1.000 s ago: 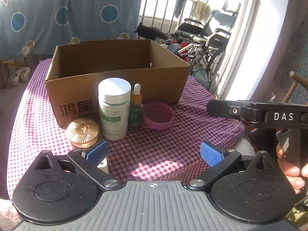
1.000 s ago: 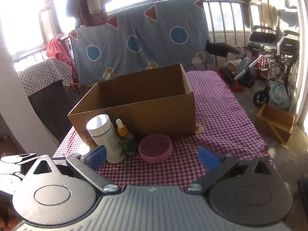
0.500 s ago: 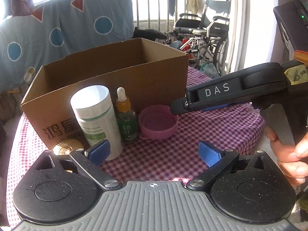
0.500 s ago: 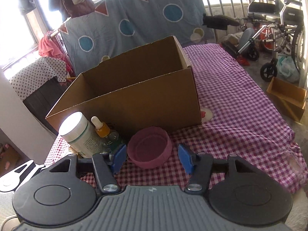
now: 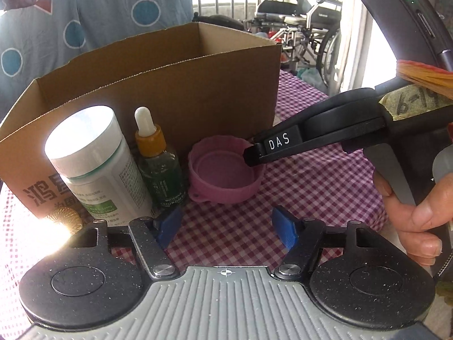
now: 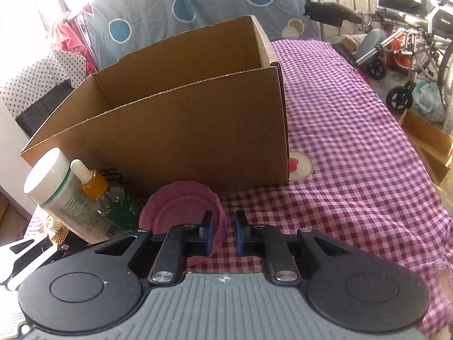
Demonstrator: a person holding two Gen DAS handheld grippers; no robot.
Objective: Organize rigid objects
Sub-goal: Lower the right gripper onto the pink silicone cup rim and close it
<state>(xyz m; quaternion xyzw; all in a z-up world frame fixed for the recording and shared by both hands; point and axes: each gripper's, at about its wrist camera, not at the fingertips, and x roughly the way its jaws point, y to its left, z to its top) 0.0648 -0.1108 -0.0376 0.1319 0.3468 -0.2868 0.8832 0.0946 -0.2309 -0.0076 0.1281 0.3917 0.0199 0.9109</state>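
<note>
A pink cup [image 5: 223,175] stands in front of an open cardboard box [image 5: 175,85], beside a green dropper bottle [image 5: 158,167], a white jar [image 5: 96,161] and a gold lid [image 5: 63,219]. My right gripper [image 6: 223,233] has its blue pads on either side of the pink cup's [image 6: 184,212] right rim, one inside and one outside; in the left wrist view its tip [image 5: 256,155] sits on that rim. My left gripper [image 5: 226,228] is open and empty, just short of the cup and bottle.
The box [image 6: 170,130] stands on a pink checked tablecloth [image 6: 354,153]. A blue patterned sheet [image 6: 198,5] hangs behind it. Wheelchairs [image 6: 410,28] and a small cardboard box [image 6: 427,144] are off the table's right side.
My right gripper has moved forward and narrowed from wide open to clamp the pink cup's rim. My left gripper has moved closer to the objects and narrowed a little, still open.
</note>
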